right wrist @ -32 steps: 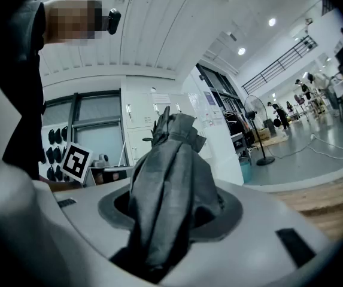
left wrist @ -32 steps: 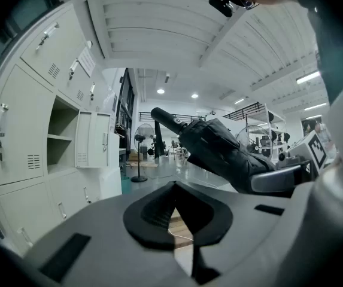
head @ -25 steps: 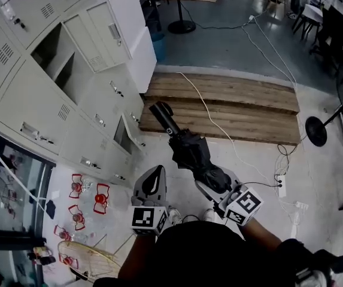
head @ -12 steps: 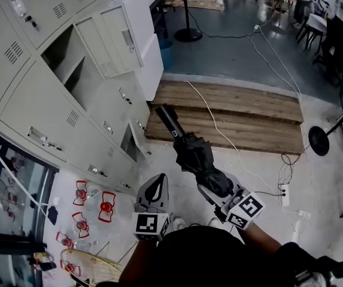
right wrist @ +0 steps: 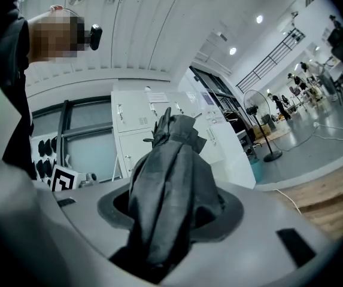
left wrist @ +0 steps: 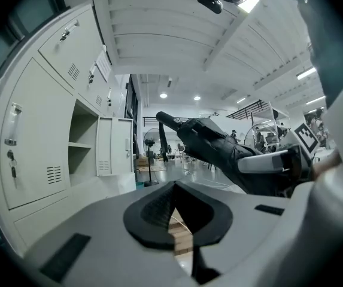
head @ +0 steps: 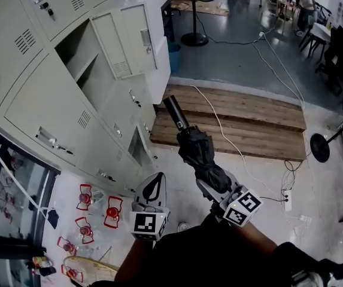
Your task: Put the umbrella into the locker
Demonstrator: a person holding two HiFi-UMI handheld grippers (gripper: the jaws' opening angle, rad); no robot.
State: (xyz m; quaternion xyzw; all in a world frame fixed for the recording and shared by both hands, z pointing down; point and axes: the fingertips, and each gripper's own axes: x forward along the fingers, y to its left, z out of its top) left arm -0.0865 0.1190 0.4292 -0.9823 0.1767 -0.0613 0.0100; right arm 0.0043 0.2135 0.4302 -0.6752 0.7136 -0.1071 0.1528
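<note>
Umbrella (head: pixel 194 150): folded, black, beside locker (head: pixel 51 100)
Right gripper (head: pixel 213 185): fingers clamped on umbrella
Left gripper (head: pixel 155 183): fingers together, empty

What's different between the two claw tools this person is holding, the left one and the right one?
The right gripper is shut on the folded black umbrella, which sticks out ahead of it; the left gripper has its jaws together with nothing between them. The left gripper sits on the side nearer the lockers, the right gripper farther from them. Both are grey, hand-held and bear square black-and-white markers.
</note>
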